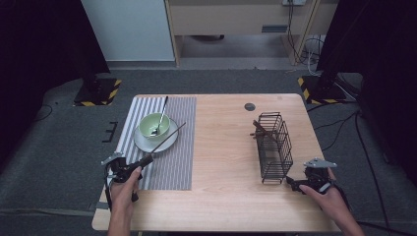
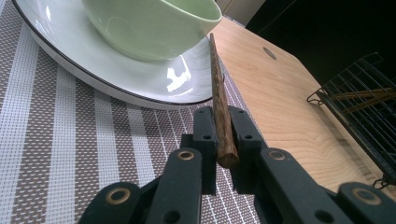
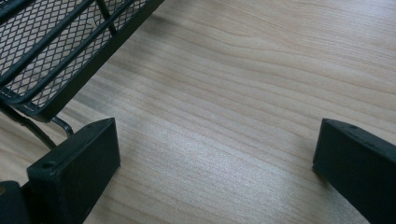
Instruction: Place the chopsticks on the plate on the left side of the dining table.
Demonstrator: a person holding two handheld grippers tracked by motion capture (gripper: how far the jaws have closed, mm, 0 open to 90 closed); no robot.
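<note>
Chopstick noted as the item in hand; remainder listed from largest down. Wooden table carrying all items, pale grain, small dark round insert near far edge. Striped placemat on table's left part, running from far edge toward the near side. Black wire basket on right part of table, well apart from placemat, with brown sticks leaning inside at its far end; basket's mesh corner also seen in right gripper view. White plate on placemat, dark-rimmed, bearing green bowl; metal spoon resting in bowl, handle pointing away over far rim. Left gripper over placemat's near left corner, clamped tight on thick end of chopstick, pads pressing both sides, butt end protruding slightly behind the pads. Chopstick slanting up and away from jaws, thin end lying across plate rim just beside bowl; in high view seen as dark thin line from gripper to plate's right edge. Right gripper low over bare wood just beside basket's near end, jaws spread wide, nothing between them
</note>
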